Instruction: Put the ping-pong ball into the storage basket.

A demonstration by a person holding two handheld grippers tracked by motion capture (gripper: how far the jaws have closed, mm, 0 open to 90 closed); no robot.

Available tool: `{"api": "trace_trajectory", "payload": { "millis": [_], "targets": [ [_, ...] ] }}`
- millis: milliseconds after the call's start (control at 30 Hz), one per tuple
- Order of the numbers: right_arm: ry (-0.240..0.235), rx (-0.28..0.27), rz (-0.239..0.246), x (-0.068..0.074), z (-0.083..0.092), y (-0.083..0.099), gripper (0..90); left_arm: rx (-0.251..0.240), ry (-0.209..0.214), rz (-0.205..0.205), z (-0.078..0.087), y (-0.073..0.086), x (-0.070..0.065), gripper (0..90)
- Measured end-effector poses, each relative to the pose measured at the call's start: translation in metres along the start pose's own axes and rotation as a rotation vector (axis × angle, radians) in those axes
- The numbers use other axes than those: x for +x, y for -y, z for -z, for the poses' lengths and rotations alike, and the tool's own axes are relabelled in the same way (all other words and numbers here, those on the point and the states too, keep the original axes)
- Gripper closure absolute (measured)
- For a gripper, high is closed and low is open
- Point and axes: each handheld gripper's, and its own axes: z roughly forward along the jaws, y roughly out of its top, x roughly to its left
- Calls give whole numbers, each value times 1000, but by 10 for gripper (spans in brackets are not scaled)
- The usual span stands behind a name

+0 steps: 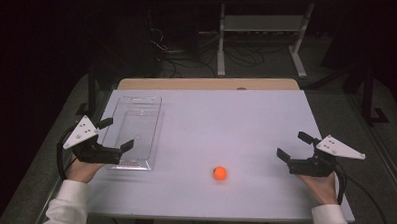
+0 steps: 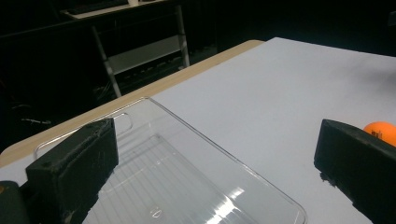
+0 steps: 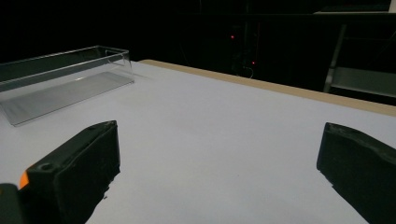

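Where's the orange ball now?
High view: the orange ball sits on the white table, near edge, between the clear tray and right tongs.

One orange ball point(image 1: 220, 173), between both tools. One clear plastic tray point(image 1: 152, 103), beside left tool point(image 1: 116, 134). Two tools: left, right point(image 1: 294, 145). One desk point(image 1: 246, 118).

A table point(image 1: 266, 119) holds a clear tray point(image 1: 135, 132) on its left side and a small ball point(image 1: 220, 173) near the front, a bit right of the tray. The ball and the tray are apart. The left gripper point(image 1: 116, 134) sits at the tray's front left corner, with its jaws spread wide over the tray's edge. The right gripper point(image 1: 293, 145) is at the table's right side, well away from the ball, jaws spread wide too. Behind the table stands a metal frame point(image 1: 262, 24) on the floor, with cables point(image 1: 188, 61) lying beside it.
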Motion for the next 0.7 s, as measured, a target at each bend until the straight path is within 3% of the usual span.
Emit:
{"api": "trace_trajectory", "payload": {
  "millis": [533,700],
  "targets": [
    [-8,7,-2,0,-1,1,0,31,28,-34,-6,-15,-3,0],
    [-10,12,2,0,-1,1,0,52,54,-52,-10,-19,-4,0]
  ]
}}
